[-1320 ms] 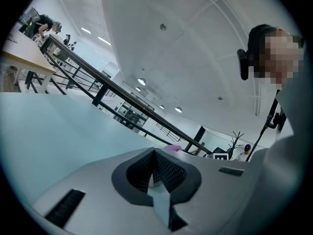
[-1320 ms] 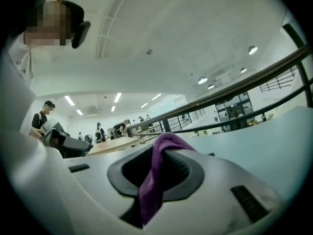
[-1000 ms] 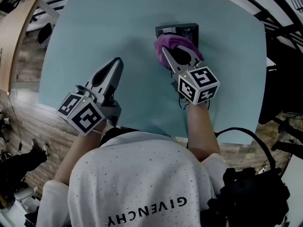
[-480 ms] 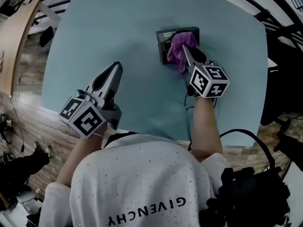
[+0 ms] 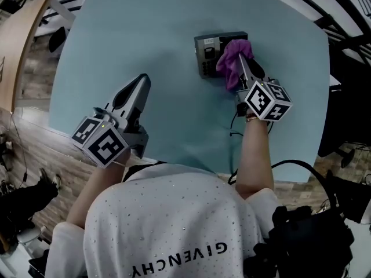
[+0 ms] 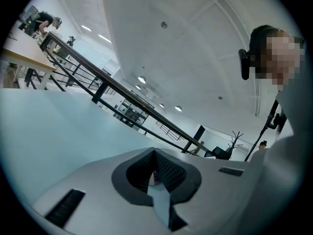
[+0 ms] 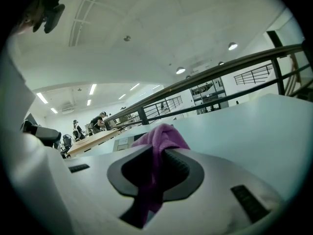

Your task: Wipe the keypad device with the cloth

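Toward the far right of the pale teal tabletop (image 5: pixel 145 28): a dark grey, flat rectangular keypad device (image 5: pixel 206 54), lying face up. Small screen at the far end and rows of keys at the near end, so its top pointing away from the person. Edges turned only slightly off the line of the table's far edge. Left portion, with screen and keys, in plain sight. Right portion buried under a crumpled purple cloth (image 5: pixel 232 57), so no telling from the head view which side runs longer.

Clamped on that cloth: the right gripper (image 5: pixel 240 61), reaching in from the near right. Tips over the device's right half, marker cube trailing back toward the person. In the right gripper view, jaws pressed tight on a fold of the cloth (image 7: pixel 159 138), with purple fabric bulging out past the tips and hanging down between the pads. Right gripper (image 7: pixel 155 156) angled low over the table.

Well apart, over the near left of the table: the left gripper (image 5: pixel 141 80), pointing away from the person and a little to the right, touching neither cloth nor device. In the left gripper view, jaws closed against each other with nothing between them, and the left gripper (image 6: pixel 155 156) tilted up toward ceiling and railing.
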The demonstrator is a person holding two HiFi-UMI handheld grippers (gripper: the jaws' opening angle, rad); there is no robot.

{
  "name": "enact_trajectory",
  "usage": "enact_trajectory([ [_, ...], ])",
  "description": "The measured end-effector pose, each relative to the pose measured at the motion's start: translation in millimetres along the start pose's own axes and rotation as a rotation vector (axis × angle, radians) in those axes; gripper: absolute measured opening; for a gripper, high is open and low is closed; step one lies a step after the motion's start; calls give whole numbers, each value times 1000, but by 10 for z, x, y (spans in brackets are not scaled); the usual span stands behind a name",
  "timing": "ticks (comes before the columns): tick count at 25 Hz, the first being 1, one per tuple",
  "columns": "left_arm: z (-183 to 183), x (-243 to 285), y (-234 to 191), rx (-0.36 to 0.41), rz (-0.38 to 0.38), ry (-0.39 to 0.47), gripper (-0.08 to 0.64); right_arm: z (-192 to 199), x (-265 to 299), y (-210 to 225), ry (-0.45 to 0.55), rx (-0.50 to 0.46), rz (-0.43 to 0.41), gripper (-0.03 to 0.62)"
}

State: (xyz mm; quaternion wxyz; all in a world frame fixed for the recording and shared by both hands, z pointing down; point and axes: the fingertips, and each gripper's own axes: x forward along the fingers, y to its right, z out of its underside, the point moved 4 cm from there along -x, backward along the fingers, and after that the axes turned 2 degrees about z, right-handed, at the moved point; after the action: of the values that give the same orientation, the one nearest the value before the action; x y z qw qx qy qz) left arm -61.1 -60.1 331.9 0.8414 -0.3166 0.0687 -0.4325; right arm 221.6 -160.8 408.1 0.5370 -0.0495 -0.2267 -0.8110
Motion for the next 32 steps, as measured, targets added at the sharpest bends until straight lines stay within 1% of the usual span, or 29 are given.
enact_trajectory([
  [3,-29,-6,-3,3,2,3,-8,-3,-25,71,8,34,18,60],
  [5,-53,9,1,6,5,6,-8,-12,-51,146,20,77,39,60],
  [11,-31,146,44,-2,38,-10,-8,36,-134,394,23,174,135,60],
  [15,-10,224,121,8,68,-18,-8,80,-221,537,-1,192,191,60],
  [17,-12,235,143,12,75,-18,-8,31,-286,561,21,198,199,60],
  [18,-17,232,141,12,74,-17,-8,-16,-315,527,43,202,181,58],
  [19,-24,225,131,10,72,-14,-8,-75,-334,458,70,203,145,57],
  [21,-45,212,114,0,67,-7,-8,-201,-341,235,119,187,35,57],
  [23,-62,209,122,-7,69,0,-8,-267,-314,-41,134,132,-72,57],
  [26,-60,214,155,-6,80,5,-8,-200,-234,-415,79,6,-175,55],
  [29,-36,203,167,-4,82,2,-8,-34,-142,-682,-2,-99,-233,57],
  [32,-21,165,134,-14,70,-1,-8,112,-75,-916,-61,-182,-298,57],
])
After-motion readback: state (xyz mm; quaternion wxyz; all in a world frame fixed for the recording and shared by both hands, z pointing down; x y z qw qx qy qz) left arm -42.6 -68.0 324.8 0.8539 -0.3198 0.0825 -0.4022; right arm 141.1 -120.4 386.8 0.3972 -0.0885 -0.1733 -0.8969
